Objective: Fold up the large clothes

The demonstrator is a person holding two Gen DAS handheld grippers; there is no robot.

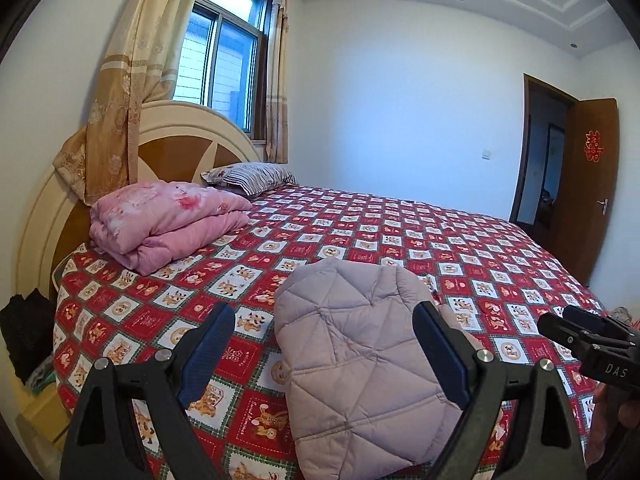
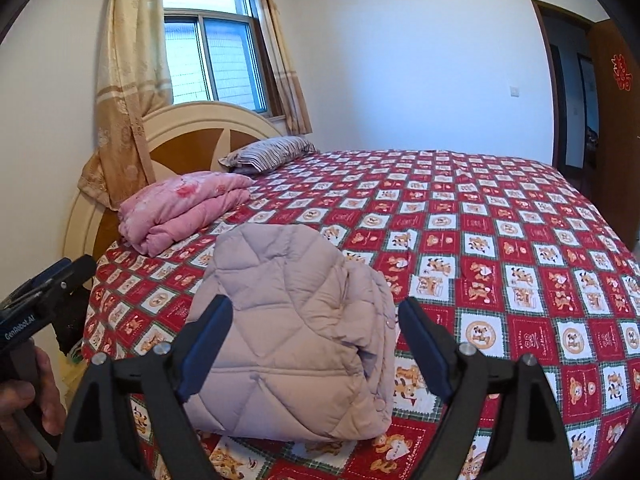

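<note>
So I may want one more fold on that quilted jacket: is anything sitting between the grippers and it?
Nothing visible does. The folded quilted jacket lies on the checked bedspread directly ahead of the open right gripper and left gripper. The pink quilt sits well behind it, near the headboard.

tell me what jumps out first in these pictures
A puffy, quilted pale mauve jacket, folded into a bundle, lies on the near part of the red checked cartoon-print bedspread. Behind it, a folded pink quilt sits by the cream and brown headboard.
</note>
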